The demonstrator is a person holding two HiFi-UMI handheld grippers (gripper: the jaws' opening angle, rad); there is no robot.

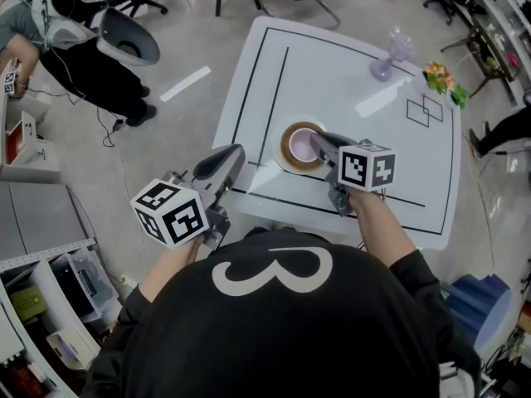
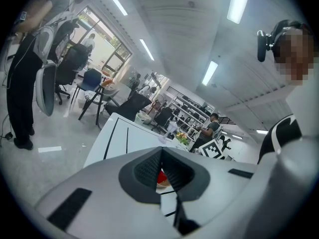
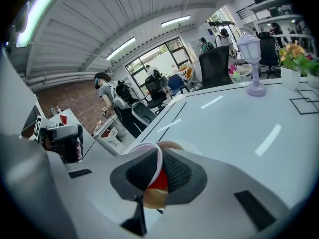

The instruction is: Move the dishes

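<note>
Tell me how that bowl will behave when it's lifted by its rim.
The bowl looks rigid, so the thin rim in the right gripper's jaws probably won't flex. Gripped at one edge, it may tilt or slip. The white plate beneath could shift.

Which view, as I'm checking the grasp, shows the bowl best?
The right gripper view: the right gripper pinches the bowl by its rim. The head view shows it from above, partly covered. The left gripper view shows only a red sliver.

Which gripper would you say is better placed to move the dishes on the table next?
Right. The right gripper is shut on the pink bowl's rim, so it likely only needs to lift. The left gripper hangs at the table's left edge, jaws together on nothing.
</note>
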